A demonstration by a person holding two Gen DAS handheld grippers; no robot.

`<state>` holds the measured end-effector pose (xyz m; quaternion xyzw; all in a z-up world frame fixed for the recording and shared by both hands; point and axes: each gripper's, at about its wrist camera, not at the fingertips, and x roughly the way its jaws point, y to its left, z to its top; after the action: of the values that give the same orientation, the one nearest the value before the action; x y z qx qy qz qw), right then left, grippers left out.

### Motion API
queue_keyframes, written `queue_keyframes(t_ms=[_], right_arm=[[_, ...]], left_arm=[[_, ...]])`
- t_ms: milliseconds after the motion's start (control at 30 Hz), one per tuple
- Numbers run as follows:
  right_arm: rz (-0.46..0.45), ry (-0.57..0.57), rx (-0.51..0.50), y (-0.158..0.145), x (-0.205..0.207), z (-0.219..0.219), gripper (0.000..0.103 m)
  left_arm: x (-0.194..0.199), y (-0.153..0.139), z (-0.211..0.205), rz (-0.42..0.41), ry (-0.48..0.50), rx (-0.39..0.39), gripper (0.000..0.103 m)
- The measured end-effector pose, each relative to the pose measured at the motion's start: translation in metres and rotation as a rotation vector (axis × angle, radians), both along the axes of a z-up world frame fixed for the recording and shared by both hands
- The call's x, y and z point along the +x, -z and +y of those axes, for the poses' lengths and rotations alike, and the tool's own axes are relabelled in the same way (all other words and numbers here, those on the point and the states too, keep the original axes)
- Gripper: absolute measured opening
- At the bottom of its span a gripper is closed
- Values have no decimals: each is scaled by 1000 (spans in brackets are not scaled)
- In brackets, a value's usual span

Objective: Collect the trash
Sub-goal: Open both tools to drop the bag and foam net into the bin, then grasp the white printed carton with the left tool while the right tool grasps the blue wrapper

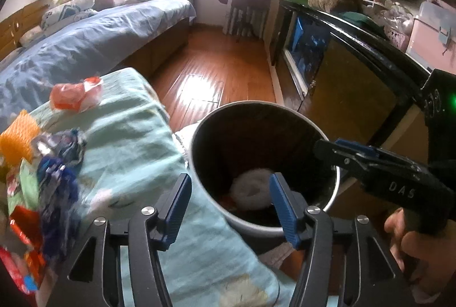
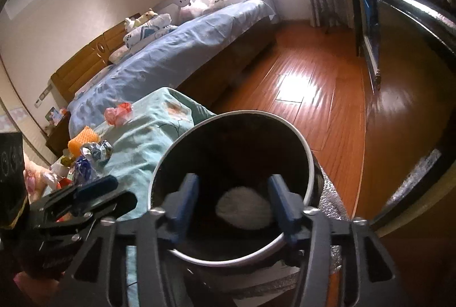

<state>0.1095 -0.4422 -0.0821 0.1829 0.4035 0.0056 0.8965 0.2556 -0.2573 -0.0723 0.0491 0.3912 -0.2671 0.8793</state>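
Claws (image 1: 230, 210) (image 2: 232, 203) agape above bin rim (image 2: 310, 161); tissue (image 2: 243, 211) inside.

- The bin's (image 2: 309, 164) dark inside is hiding most of its contents; only a pale wad (image 2: 243, 207) is showing.
- The wrapper pile (image 1: 42, 178) at the counter's (image 1: 136, 141) left edge is blurring and running off the frame.
- The right gripper's fingers (image 2: 189, 198) are blurring close to the lens.
- A hand (image 1: 410, 247) is being cut off by the frame's edge.
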Motion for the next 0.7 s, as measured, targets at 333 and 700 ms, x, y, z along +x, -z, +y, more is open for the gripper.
queue_keyframes(t_ms=[333, 700], right_arm=[[-38, -57, 47, -10, -15, 44, 83], [-48, -178, 81, -14, -18, 116, 83]], left_arm=[[-53, -9, 75, -23, -108, -61, 65], [-114, -24, 169, -51, -283, -99, 66]])
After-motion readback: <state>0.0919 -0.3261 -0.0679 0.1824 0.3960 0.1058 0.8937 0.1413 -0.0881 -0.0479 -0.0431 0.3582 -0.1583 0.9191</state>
